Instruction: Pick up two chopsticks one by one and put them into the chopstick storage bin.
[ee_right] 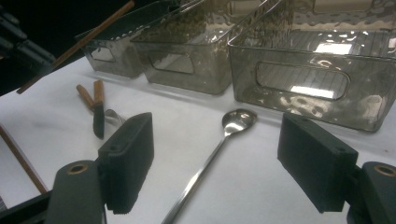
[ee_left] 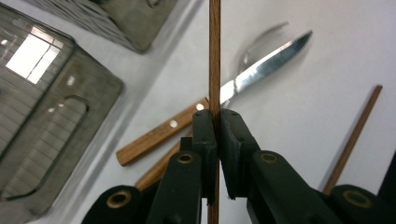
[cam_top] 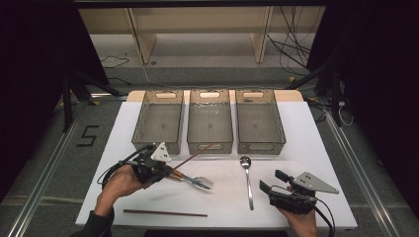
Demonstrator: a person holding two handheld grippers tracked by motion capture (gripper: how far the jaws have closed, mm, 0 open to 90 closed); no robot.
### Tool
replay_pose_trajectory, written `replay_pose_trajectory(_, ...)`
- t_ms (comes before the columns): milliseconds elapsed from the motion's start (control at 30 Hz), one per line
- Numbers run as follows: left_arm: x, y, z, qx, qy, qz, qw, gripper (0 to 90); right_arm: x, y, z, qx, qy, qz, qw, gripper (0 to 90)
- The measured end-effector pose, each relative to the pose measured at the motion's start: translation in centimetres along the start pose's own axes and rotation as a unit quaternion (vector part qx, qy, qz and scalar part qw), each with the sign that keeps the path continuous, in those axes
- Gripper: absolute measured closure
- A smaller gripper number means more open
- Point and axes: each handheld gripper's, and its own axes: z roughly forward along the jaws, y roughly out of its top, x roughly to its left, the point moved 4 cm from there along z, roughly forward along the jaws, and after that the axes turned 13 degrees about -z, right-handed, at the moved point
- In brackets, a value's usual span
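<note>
The left gripper (ee_left: 215, 122) clamps one wooden chopstick (ee_left: 214, 56) just short of the middle bin (cam_top: 210, 121), likely for sorting, while the right gripper (ee_right: 219, 158) gapes empty above the long spoon (ee_right: 212, 154).

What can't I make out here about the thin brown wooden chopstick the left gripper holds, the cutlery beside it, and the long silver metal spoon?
- Thin brown wooden chopstick: left gripper view, both ends cut off by the frame edges.
- Second utensil under the wooden-handled serrated knife: left gripper view, the knife and chopstick cover most of it.
- Long silver metal spoon: right gripper view, handle end cut off by the bottom edge.
- Left gripper: high view, fingertips too small.
</note>
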Motion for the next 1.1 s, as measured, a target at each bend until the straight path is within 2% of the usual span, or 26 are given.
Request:
replay_pose_trajectory(200,2.2,1.0,-0.6,-0.013,0.016,-0.031,0.9993,84.7,-0.1,0.0,0.0,-0.001,-0.001,0.001,1.0,27.7)
replay_pose_trajectory(300,3.2,1.5,-1.1,-0.026,0.022,-0.055,0.9979,84.7,-0.1,0.0,0.0,-0.001,-0.001,0.001,1.0,27.7)
replay_pose_trajectory(500,5.1,2.8,-2.0,-0.053,0.03,-0.099,0.9932,84.7,0.0,0.0,0.0,-0.001,0.0,0.001,1.0,27.6)
replay_pose_trajectory(767,8.2,4.9,-2.5,-0.066,0.044,-0.142,0.9868,84.7,-0.1,0.0,0.0,-0.003,0.001,0.0,1.0,27.3)
replay_pose_trajectory(800,8.6,5.2,-2.5,-0.068,0.047,-0.153,0.9848,84.7,-0.1,0.0,0.0,-0.003,0.001,0.0,1.0,27.3)
replay_pose_trajectory(967,10.5,6.0,-2.1,-0.06,0.06,-0.173,0.9813,84.7,-0.1,0.0,0.0,-0.006,0.004,0.002,1.0,26.5)
replay_pose_trajectory(1100,11.8,6.7,-1.8,-0.061,0.067,-0.179,0.9796,84.7,-0.1,0.0,0.0,-0.008,0.006,0.003,0.9999,25.6)
